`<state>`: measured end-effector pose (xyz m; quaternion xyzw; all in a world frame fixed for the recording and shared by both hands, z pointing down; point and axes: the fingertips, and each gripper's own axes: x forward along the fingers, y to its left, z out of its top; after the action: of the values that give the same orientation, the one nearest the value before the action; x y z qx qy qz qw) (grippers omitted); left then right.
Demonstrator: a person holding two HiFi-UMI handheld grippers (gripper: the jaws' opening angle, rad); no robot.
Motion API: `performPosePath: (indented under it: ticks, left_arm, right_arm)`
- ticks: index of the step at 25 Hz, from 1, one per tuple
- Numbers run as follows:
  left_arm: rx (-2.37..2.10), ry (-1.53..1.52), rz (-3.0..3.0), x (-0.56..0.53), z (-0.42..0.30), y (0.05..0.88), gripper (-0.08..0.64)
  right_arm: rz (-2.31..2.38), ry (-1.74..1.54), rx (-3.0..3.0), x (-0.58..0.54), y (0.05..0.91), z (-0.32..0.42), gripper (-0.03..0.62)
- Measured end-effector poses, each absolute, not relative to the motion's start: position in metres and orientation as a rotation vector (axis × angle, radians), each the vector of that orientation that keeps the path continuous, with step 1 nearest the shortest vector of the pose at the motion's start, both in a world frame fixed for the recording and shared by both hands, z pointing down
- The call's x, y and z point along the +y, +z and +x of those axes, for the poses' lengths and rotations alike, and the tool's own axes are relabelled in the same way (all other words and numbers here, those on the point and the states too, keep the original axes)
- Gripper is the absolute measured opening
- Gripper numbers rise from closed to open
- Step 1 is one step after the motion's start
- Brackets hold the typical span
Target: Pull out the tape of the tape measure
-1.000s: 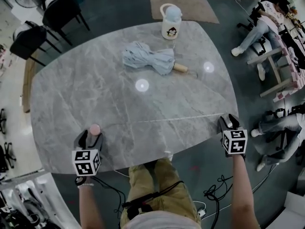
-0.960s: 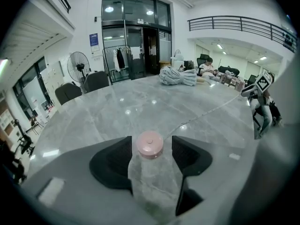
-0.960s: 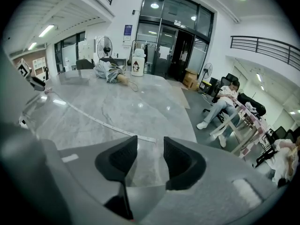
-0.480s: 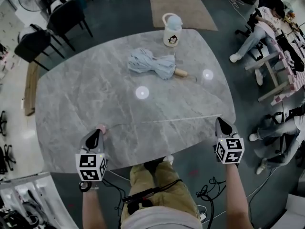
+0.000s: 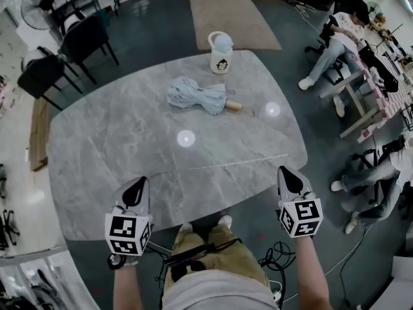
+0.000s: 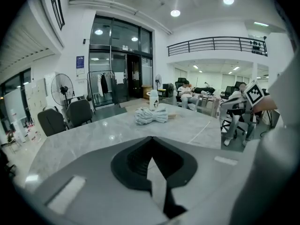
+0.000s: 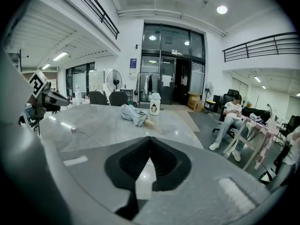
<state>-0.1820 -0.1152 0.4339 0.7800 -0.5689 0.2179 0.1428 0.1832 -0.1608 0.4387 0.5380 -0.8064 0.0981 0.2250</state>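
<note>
The tape (image 5: 239,163) lies pulled out as a thin pale line across the near right part of the grey marble table (image 5: 110,128). In the right gripper view its small pink case (image 7: 73,130) rests on the tabletop, with the tape running from it. The case is hidden in the head view. My left gripper (image 5: 137,183) hangs at the table's near edge, shut and empty, its jaws (image 6: 151,138) meeting tip to tip. My right gripper (image 5: 284,172) is off the table's near right corner, likewise shut on nothing (image 7: 149,138).
A folded pale blue umbrella (image 5: 197,97) lies at the far middle of the table, with a white lidded jug (image 5: 221,51) behind it. Dark chairs (image 5: 84,37) stand at the far left. People sit at a desk (image 5: 335,37) to the right. Cables (image 5: 284,257) trail on the floor.
Both grippers have drawn back from the table towards the person and their jaws have shut. The pink case seen at the left gripper's tip earlier is no longer visible in the head view.
</note>
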Motion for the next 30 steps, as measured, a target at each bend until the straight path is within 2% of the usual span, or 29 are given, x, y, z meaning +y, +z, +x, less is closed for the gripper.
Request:
performPosePath:
  ticks: [14, 30]
  left_arm:
    - [-1.464, 0.561, 2.494, -0.105, -0.103, 0.382, 0.015]
    - [-1.362, 0.547, 2.545, -0.095, -0.080, 0.379, 0.015]
  right_arm:
    - [1.451, 0.240, -2.367, -0.118, 0.387, 0.144, 0.000]
    - [1.473, 0.210, -2.382, -0.107, 0.379, 0.135, 0.000]
